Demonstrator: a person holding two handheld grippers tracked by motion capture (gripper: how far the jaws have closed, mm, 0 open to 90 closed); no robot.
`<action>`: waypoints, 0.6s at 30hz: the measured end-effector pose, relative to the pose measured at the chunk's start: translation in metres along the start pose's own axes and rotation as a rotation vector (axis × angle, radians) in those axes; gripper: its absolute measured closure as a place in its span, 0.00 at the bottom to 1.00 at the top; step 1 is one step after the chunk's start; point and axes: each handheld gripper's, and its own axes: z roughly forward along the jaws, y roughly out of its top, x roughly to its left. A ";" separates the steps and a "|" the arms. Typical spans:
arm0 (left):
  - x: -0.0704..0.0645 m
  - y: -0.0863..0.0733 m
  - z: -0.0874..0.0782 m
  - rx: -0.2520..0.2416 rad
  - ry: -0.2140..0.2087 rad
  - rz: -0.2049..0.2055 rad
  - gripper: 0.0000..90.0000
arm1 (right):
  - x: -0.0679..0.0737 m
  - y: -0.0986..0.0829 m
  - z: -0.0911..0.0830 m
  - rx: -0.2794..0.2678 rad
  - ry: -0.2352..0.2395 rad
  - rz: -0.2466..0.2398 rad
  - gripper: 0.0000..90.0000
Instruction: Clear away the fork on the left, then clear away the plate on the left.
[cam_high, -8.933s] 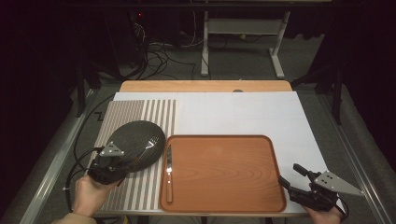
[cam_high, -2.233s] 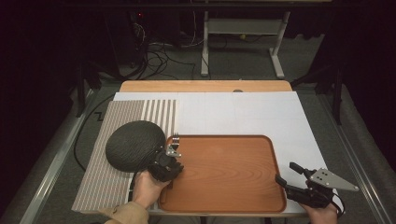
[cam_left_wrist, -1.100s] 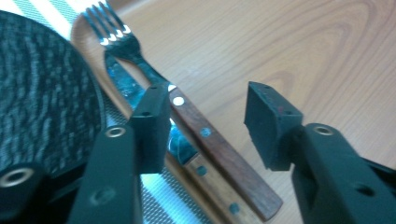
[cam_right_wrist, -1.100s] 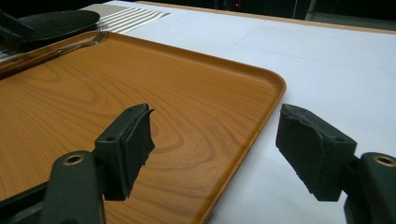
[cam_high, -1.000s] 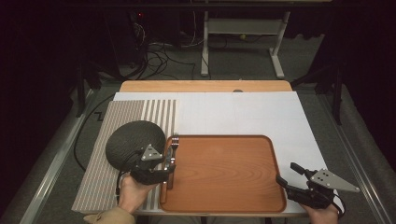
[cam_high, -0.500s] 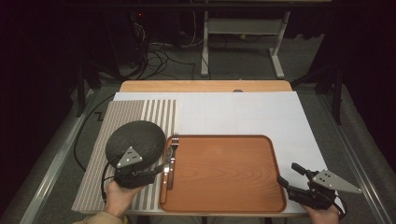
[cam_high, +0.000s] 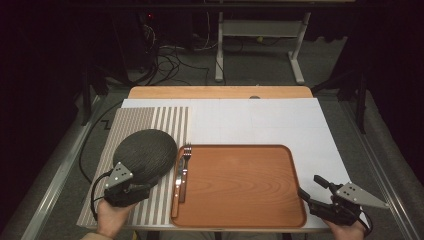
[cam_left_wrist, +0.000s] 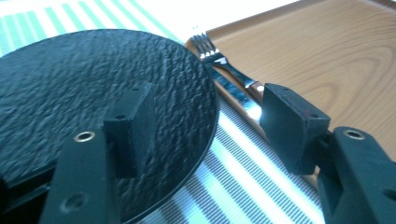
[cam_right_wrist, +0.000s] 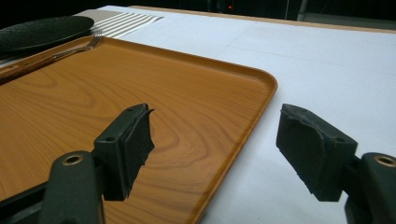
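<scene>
Striped mat (cam_high: 150, 120) carries dark plate (cam_high: 146, 155) beside tray (cam_high: 240, 220) with fork (cam_high: 183, 170); left gripper (cam_high: 142, 187) gapes empty at plate's rim, should straddle rim squarely; right gripper (cam_high: 312, 192) idles unclenched.

No readable text, label, brand, number or sign for you anywhere: none on table, tray, plate, fork or mat.
</scene>
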 end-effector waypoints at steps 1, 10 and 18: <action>0.003 -0.002 -0.002 -0.006 -0.002 -0.010 0.37 | 0.000 0.000 0.000 0.002 -0.003 0.003 0.30; 0.013 -0.016 -0.019 -0.048 0.088 -0.010 0.37 | 0.000 -0.001 -0.002 0.001 -0.012 0.006 0.30; 0.021 -0.028 -0.030 -0.075 0.127 -0.025 0.37 | 0.000 0.000 -0.002 0.003 -0.020 0.007 0.30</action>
